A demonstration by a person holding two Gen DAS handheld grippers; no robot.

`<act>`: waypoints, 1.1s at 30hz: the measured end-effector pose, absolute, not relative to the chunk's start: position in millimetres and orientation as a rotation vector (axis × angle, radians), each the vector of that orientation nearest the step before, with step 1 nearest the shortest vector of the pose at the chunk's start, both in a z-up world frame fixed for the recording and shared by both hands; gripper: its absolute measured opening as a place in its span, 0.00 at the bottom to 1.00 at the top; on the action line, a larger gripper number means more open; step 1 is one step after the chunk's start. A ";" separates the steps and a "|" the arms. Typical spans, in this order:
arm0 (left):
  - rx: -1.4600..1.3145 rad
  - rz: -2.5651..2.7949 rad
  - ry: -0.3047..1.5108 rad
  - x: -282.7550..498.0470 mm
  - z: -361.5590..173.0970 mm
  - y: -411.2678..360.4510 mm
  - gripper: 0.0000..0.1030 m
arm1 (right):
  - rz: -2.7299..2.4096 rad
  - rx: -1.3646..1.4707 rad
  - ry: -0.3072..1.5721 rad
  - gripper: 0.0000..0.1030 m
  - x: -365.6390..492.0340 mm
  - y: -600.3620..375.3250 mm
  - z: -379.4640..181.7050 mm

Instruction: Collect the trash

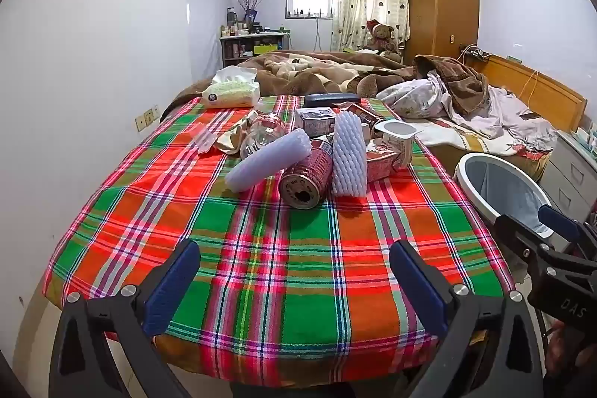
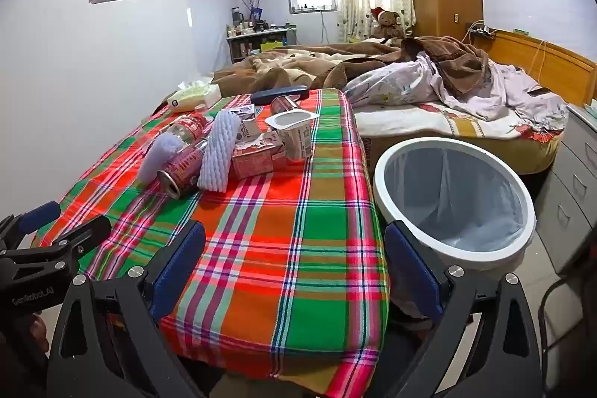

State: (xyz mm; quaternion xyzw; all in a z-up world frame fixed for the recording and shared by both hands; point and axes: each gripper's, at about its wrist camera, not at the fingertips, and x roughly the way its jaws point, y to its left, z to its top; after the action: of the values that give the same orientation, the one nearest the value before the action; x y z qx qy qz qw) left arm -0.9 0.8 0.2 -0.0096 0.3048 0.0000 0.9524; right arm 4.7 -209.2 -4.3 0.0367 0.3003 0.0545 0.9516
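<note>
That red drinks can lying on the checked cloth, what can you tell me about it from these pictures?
The red can is a metal drinks can with pale print on its side, lying on its side on the plaid tablecloth. Its silver top faces the camera, and the opening shows dark, so it looks already opened. It sits at the near edge of the trash pile, wedged between two white foam nets, which lean against it. Neither gripper touches it.

trash pile (image 1: 313, 152) on table (image 1: 261, 248), bin (image 2: 453, 200) right of it.
</note>
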 end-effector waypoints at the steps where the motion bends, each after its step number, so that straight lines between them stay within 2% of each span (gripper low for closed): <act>1: -0.013 0.000 0.637 0.2 0.1 0.5 1.00 | 0.111 0.072 0.611 0.96 4.2 -208.5 -3.9; 33: -0.005 0.019 0.617 -2.2 3.9 3.7 1.00 | 0.093 0.032 0.597 0.96 0.7 -202.1 2.1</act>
State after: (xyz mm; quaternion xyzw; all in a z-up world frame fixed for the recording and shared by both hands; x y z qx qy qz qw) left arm -2.2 3.8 3.9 -0.0023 0.3036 0.0095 0.9527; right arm 0.7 -202.1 2.1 0.0157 0.2940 0.0460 0.9546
